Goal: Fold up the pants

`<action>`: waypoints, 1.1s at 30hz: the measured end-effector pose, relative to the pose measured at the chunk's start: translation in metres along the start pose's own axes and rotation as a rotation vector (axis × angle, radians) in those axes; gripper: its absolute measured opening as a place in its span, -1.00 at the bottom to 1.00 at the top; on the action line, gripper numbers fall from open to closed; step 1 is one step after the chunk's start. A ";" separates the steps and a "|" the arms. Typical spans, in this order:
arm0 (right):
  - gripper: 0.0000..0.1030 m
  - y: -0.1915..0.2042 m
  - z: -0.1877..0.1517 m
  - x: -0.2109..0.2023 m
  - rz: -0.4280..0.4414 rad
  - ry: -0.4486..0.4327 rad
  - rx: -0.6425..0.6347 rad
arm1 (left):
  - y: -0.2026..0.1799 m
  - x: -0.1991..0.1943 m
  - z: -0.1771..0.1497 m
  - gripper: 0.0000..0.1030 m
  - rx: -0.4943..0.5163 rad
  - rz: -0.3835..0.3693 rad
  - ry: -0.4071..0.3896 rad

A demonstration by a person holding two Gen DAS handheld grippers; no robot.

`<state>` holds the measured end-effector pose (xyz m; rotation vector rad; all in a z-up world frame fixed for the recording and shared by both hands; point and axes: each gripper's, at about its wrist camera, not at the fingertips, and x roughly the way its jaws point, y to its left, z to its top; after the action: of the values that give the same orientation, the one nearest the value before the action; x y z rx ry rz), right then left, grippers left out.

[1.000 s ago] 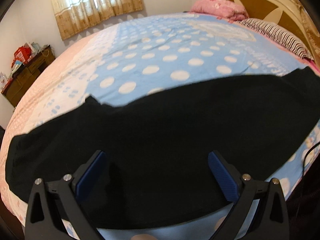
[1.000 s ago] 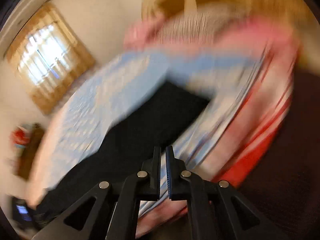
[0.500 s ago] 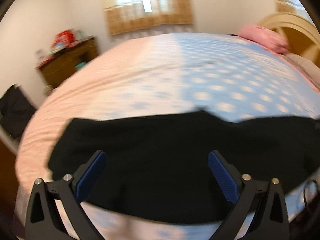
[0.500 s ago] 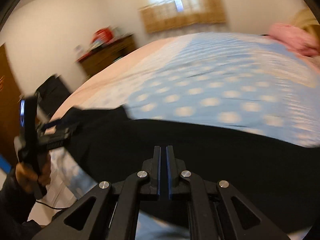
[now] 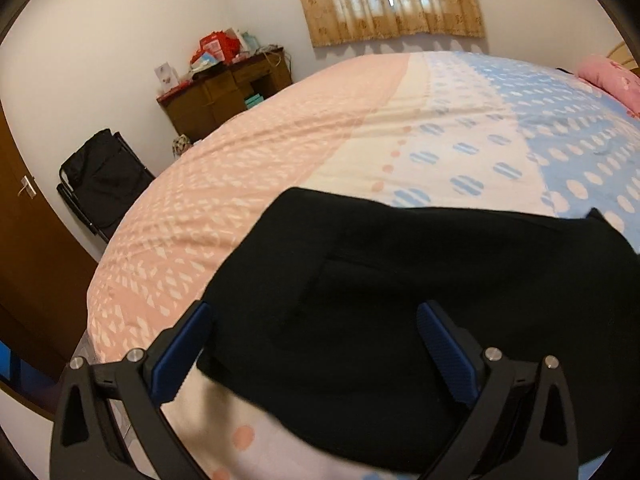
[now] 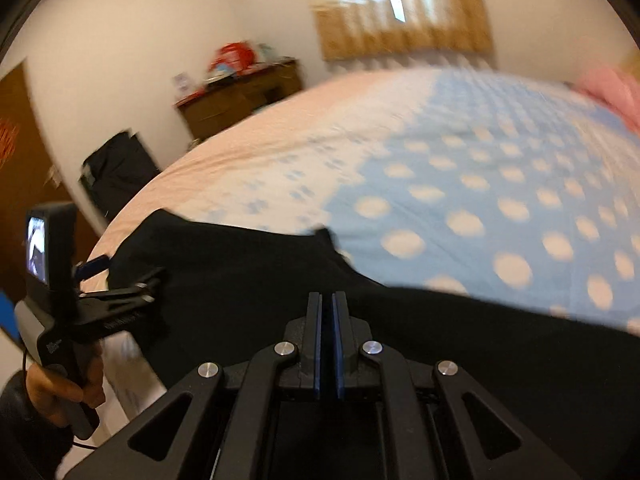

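Observation:
Black pants point(image 5: 400, 292) lie flat along the near edge of the bed; they also show in the right wrist view point(image 6: 248, 280). My left gripper point(image 5: 312, 320) is open, its blue pads over the pants' left end near the bed's corner, holding nothing. In the right wrist view my left gripper point(image 6: 120, 276) appears at the far left, held by a hand. My right gripper point(image 6: 327, 304) is shut with nothing between its pads, hovering above the middle of the pants.
The bed point(image 5: 320, 152) has a pink, white and blue dotted cover. A wooden dresser point(image 5: 224, 96) with clutter stands against the far wall, a black folding chair point(image 5: 104, 180) beside a brown door point(image 5: 24, 240). A pink pillow point(image 5: 612, 76) lies at the far right.
Both grippers have swung left along the pants toward the foot end of the bed. The left stays open, the right stays shut. The pants have not moved.

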<state>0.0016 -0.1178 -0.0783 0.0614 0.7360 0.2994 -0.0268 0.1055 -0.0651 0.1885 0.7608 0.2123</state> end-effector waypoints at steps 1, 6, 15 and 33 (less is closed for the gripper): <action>-0.90 0.004 0.002 0.010 -0.009 0.018 -0.014 | 0.002 -0.001 -0.002 1.00 0.005 -0.014 -0.005; -0.89 -0.005 0.013 0.055 0.021 0.103 0.064 | 0.001 -0.005 -0.004 1.00 0.015 0.001 -0.004; -0.78 -0.108 0.011 -0.104 -0.094 -0.190 0.274 | -0.002 -0.031 0.016 1.00 0.030 -0.070 -0.070; -0.04 -0.313 -0.135 -0.332 -0.644 -0.251 0.629 | -0.187 -0.053 0.013 1.00 0.272 -0.333 0.027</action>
<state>-0.2445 -0.5199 -0.0120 0.4392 0.5419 -0.5545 -0.0325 -0.0897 -0.0665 0.3131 0.8348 -0.2064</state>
